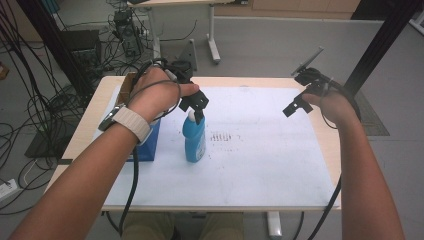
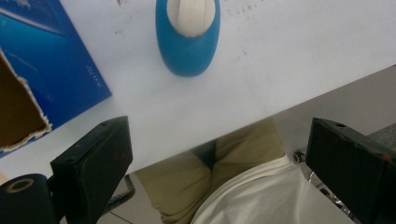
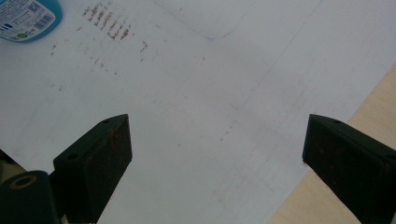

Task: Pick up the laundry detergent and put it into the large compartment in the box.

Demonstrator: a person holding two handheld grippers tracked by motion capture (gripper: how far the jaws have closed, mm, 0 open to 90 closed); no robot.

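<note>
- A wooden table (image 1: 100,102) with a pale top carries everything; bare wood shows along its left, far and right edges.
- A large white sheet (image 1: 260,165) covers most of the tabletop, reaching to the near edge.
- A patch of small brown marks (image 1: 222,137) dots the sheet near its middle.
- A blue bottle (image 1: 194,140) with a white cap stands upright on the sheet, left of the middle.
- A blue cardboard box (image 1: 150,142) sits just left of the bottle, near the table's left side.
</note>
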